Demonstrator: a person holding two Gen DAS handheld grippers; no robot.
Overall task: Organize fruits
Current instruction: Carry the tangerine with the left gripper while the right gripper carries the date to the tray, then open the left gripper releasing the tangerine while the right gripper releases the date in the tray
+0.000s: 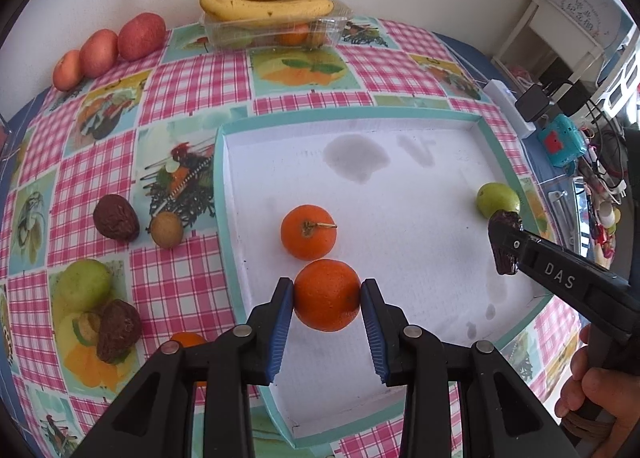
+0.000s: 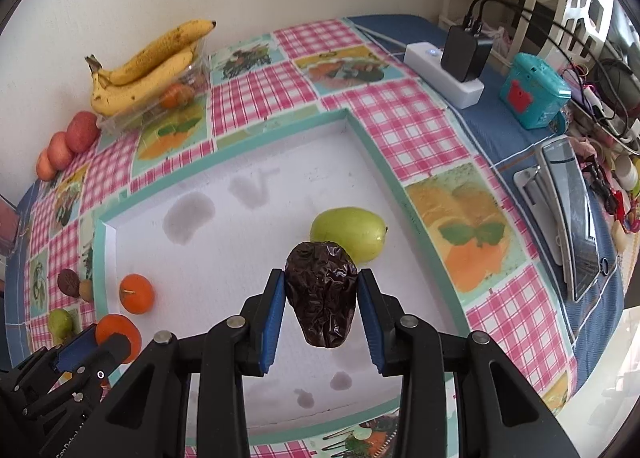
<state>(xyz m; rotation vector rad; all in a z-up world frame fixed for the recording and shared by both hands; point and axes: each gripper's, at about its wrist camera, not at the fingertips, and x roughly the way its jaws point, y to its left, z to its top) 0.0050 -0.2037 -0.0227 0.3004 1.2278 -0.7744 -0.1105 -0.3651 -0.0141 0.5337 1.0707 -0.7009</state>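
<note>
My left tongs [image 1: 327, 294] clamp a tangerine [image 1: 327, 295] above the white tray [image 1: 420, 194], beside its stemmed twin [image 1: 308, 232], grouping citrus. My right tongs [image 2: 321, 298] grip a wrinkled date [image 2: 321, 294] near the green fruit [image 2: 349, 232].

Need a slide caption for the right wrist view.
Right hand-held gripper holds a wrinkled dark fruit above the white tray, near a green fruit.
</note>
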